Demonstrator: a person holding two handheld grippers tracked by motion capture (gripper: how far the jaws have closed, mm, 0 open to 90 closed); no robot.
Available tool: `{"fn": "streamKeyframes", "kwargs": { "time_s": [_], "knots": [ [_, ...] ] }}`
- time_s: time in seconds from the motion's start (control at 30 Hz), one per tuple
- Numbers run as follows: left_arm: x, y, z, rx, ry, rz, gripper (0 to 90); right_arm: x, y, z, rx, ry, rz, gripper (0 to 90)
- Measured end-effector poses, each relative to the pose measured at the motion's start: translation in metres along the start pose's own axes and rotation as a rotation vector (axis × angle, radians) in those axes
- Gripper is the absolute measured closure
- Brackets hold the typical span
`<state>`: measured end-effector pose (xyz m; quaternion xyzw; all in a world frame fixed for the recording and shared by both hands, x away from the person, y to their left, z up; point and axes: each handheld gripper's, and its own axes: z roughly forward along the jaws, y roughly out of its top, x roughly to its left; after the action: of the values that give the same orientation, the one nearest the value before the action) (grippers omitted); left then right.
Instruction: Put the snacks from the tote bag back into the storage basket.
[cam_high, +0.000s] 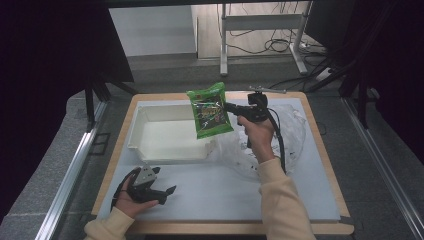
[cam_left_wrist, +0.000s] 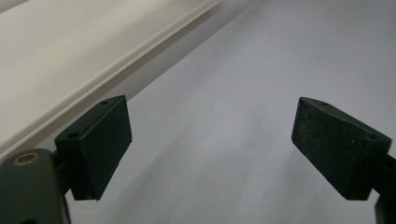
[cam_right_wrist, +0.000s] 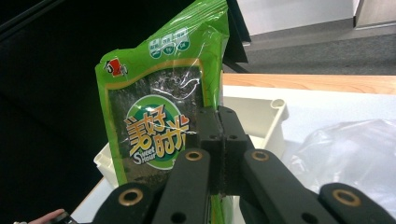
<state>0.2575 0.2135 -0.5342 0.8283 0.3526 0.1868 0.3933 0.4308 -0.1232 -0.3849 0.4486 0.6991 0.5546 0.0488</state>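
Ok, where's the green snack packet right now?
In the high view the packet hangs in the air, pinched in the right gripper, above the right end of the white bin, with the clear bag to its right.

Table brightly lit — surroundings dark; close-up views slightly soft

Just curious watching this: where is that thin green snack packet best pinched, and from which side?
By its flat side edge, coming in sideways. The green packet is thin, so the right gripper has its jaws shut across that edge, and the packet hangs upright above the white tray.
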Motion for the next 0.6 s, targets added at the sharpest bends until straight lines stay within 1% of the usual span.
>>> {"fn": "streamKeyframes", "kwargs": {
  "time_s": [0.6],
  "knots": [
    [0.000, 0.000, 0.000, -0.005, -0.002, -0.002, 12.1, 0.011, -0.001, 0.014, 0.016, 0.028, -0.004, 90.0]
  ]
}}
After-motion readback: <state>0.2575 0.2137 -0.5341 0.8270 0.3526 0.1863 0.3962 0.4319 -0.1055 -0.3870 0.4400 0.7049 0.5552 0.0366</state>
